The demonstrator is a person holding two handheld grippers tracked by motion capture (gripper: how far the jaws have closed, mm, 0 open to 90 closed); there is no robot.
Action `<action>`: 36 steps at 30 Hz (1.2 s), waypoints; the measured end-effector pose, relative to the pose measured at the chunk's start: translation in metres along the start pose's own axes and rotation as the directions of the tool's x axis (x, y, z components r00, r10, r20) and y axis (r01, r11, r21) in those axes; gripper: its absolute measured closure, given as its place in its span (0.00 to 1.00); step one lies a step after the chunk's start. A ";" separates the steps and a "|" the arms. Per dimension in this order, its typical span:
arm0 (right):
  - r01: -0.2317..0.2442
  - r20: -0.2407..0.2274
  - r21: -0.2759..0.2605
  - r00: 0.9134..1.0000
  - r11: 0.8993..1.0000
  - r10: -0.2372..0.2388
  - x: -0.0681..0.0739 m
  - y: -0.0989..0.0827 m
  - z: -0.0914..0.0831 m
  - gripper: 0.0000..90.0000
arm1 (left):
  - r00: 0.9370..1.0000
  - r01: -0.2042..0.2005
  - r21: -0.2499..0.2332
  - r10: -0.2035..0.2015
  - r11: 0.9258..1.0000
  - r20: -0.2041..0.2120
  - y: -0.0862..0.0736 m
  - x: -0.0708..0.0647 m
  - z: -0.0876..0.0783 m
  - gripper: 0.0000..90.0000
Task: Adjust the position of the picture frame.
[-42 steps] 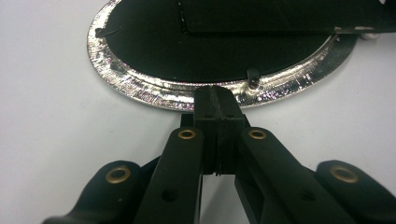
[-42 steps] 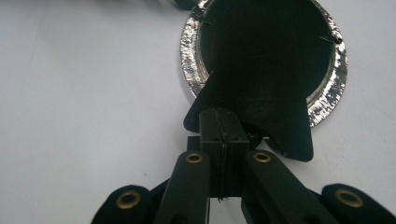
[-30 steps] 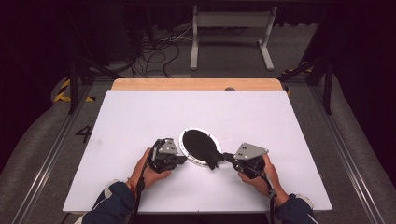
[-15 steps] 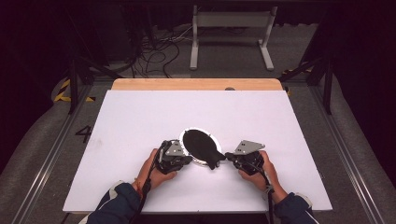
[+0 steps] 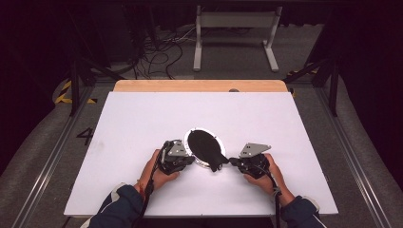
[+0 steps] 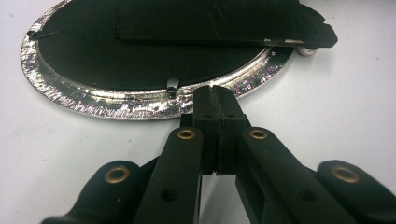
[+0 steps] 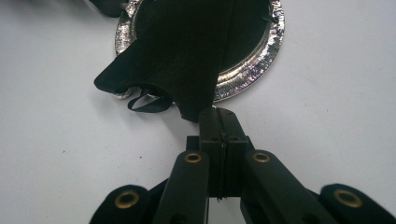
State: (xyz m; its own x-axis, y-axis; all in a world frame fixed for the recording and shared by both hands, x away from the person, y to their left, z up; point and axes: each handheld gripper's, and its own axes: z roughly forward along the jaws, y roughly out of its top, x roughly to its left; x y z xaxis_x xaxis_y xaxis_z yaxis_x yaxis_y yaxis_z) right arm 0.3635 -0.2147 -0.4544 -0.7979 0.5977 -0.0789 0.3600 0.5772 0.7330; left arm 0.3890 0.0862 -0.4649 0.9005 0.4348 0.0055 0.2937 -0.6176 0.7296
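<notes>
Frame (image 5: 205, 147), oval and silver-rimmed, lies back-up on the tabletop (image 5: 142, 118) between both tongs. Left tongs (image 6: 215, 95), jaws pressed together, touch its near rim by a small clip (image 6: 172, 86); best press steadily there. Right tongs (image 7: 219, 116), likewise closed, pinch the black stand flap (image 7: 182, 56); lift it gently.
</notes>
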 end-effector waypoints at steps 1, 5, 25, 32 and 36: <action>0.001 0.003 0.001 1.000 1.000 -0.001 0.000 0.000 0.000 1.00 | 1.000 -0.007 0.000 0.007 1.000 0.002 0.000 0.001 0.000 0.99; 0.028 0.039 0.008 0.999 1.000 -0.028 0.003 0.002 0.001 1.00 | 1.000 -0.007 0.000 0.007 1.000 0.002 0.000 0.001 0.000 0.99; 0.003 -0.023 0.000 1.000 1.000 -0.003 0.007 -0.001 0.004 1.00 | 1.000 0.014 -0.013 -0.014 1.000 0.006 0.005 0.012 0.006 1.00; 0.011 -0.038 -0.003 0.999 1.000 -0.012 0.017 -0.002 0.003 1.00 | 1.000 0.013 -0.006 -0.013 1.000 -0.019 0.010 0.018 0.011 1.00; 0.023 -0.033 0.000 0.999 1.000 -0.023 0.023 -0.002 0.002 1.00 | 1.000 0.023 -0.007 -0.024 1.000 -0.019 0.012 0.019 0.012 1.00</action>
State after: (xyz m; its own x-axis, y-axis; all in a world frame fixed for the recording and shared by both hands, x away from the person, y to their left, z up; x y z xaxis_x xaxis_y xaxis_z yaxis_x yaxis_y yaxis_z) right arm 0.3458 -0.2010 -0.4587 -0.8217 0.5652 -0.0732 0.3413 0.5909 0.7310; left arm 0.4135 0.0792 -0.4645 0.8872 0.4613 0.0011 0.3125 -0.6026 0.7343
